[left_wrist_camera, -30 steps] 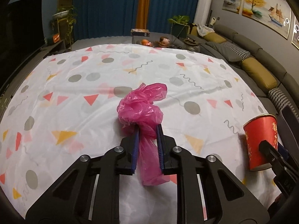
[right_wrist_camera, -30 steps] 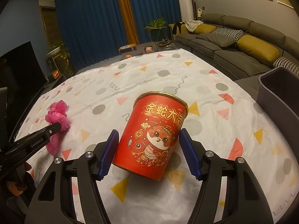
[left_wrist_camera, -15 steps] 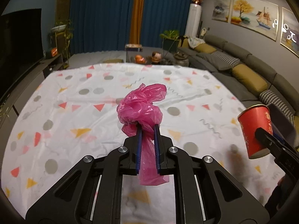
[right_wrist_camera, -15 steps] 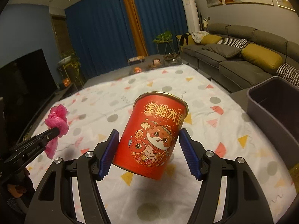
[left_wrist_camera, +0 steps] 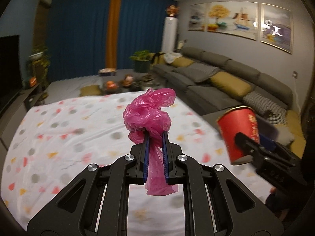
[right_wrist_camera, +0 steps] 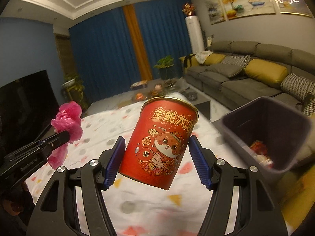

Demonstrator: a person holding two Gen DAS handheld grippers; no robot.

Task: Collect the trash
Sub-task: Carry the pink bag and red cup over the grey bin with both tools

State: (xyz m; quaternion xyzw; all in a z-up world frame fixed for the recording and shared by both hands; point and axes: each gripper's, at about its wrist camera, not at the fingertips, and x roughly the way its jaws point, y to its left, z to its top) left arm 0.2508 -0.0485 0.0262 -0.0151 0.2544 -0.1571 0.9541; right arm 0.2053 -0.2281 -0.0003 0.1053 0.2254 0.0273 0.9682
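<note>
My left gripper (left_wrist_camera: 155, 135) is shut on a crumpled pink plastic bag (left_wrist_camera: 149, 114) and holds it well above the patterned tablecloth (left_wrist_camera: 59, 129). My right gripper (right_wrist_camera: 157, 147) is shut on a red paper cup (right_wrist_camera: 161, 143) with a cartoon snake print, tilted and lifted off the table. The cup also shows at the right of the left wrist view (left_wrist_camera: 239, 131). The pink bag shows at the left of the right wrist view (right_wrist_camera: 68, 122). A dark grey trash bin (right_wrist_camera: 242, 135) stands to the right of the cup, with some trash inside.
The table under the white cloth (right_wrist_camera: 149, 206) fills the foreground. A grey sofa with yellow cushions (right_wrist_camera: 256, 76) runs along the right wall. A dark TV (right_wrist_camera: 25, 106) stands at the left. A low table with small items (left_wrist_camera: 118, 82) lies beyond.
Both grippers have risen from the table, carrying the pink bag and the red cup. The right gripper has swung toward the trash bin, which now shows more fully.
</note>
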